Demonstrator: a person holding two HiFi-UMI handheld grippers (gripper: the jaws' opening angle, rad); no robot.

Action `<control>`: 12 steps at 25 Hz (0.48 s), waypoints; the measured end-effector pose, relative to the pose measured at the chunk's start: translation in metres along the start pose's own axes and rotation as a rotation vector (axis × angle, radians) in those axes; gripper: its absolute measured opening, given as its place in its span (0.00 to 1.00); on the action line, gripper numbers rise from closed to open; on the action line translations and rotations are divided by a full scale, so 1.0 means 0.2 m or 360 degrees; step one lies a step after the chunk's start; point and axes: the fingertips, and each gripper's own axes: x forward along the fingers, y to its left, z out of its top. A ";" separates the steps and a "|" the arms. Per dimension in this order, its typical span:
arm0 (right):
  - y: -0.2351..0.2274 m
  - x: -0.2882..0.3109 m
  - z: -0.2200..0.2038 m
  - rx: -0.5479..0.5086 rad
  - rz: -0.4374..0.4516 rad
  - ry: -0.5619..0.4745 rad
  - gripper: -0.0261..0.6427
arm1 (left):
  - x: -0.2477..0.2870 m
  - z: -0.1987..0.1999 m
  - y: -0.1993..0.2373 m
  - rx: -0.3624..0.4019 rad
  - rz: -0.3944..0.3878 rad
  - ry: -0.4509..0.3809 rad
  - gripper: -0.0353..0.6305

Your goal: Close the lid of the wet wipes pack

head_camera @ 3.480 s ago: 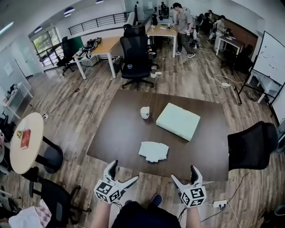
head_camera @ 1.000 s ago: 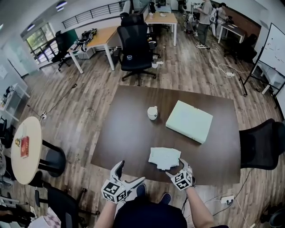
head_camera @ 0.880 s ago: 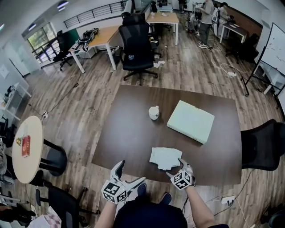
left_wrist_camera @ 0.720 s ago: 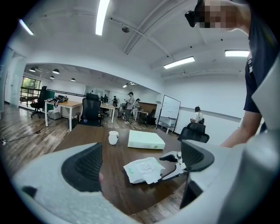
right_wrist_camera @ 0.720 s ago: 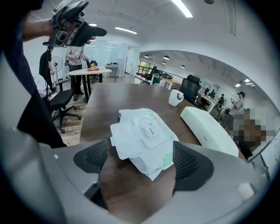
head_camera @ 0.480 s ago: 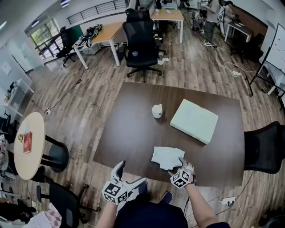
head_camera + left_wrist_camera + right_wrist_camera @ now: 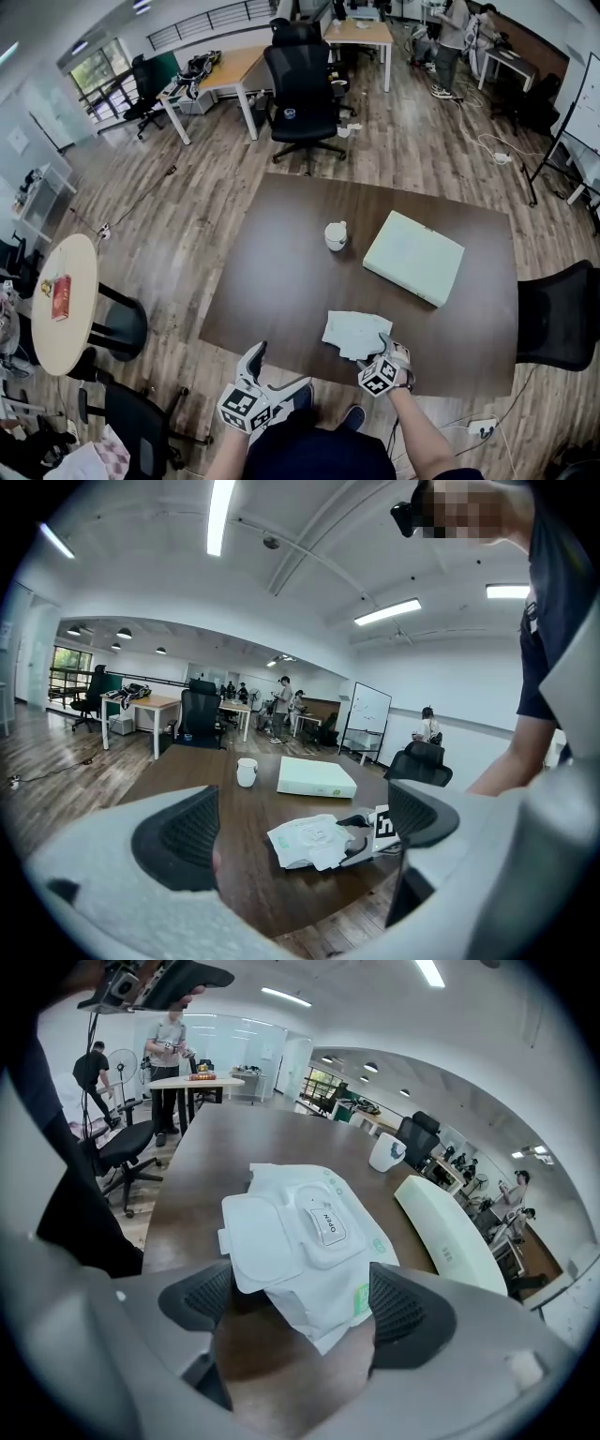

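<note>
The white wet wipes pack (image 7: 354,333) lies flat near the dark table's (image 7: 281,281) front edge. Its lid (image 7: 262,1241) is flipped open to the left of the "OPEN" seal (image 7: 328,1225). My right gripper (image 7: 375,349) points down at the pack's near right corner. Its jaws are closing, with the pack's near corner (image 7: 323,1312) and the lid's edge between them; no pad visibly presses. My left gripper (image 7: 277,367) hangs open off the table's front edge with nothing between its fingers. In the left gripper view, the pack (image 7: 309,841) and right gripper (image 7: 380,827) lie ahead.
A white cup (image 7: 335,235) and a pale green box (image 7: 413,257) sit farther back on the table. A black office chair (image 7: 558,314) stands at the table's right side, another (image 7: 302,89) beyond the far edge. A round side table (image 7: 61,314) is at the left.
My right gripper came forward from the table's front edge to the pack's near right corner, then sank a little onto it. The left gripper has stayed put.
</note>
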 end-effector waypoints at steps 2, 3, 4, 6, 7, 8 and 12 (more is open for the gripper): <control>0.01 0.00 0.00 0.0034 -0.0004 -0.0001 0.74 | -0.01 0.00 0.00 -0.0001 0.0002 -0.0005 0.89; 0.01 0.00 0.00 0.0048 -0.0009 -0.0001 0.74 | -0.02 0.00 0.01 -0.0001 0.0004 -0.0007 0.89; 0.01 0.00 -0.01 0.0063 -0.0013 -0.0004 0.74 | -0.02 0.00 0.01 -0.0001 0.0008 -0.0007 0.89; -0.01 -0.01 -0.01 0.0098 -0.0020 -0.0020 0.74 | -0.01 0.01 0.01 -0.0001 0.0015 -0.0005 0.89; -0.02 -0.02 -0.01 0.0117 -0.0024 -0.0029 0.74 | 0.00 0.01 0.01 -0.0002 0.0017 -0.0005 0.89; -0.03 -0.03 -0.01 0.0133 -0.0026 -0.0037 0.74 | 0.00 0.01 0.01 -0.0004 0.0019 -0.0006 0.89; -0.04 -0.06 0.01 0.0171 -0.0046 -0.0073 0.74 | 0.01 0.00 0.02 -0.0019 0.0023 -0.0014 0.89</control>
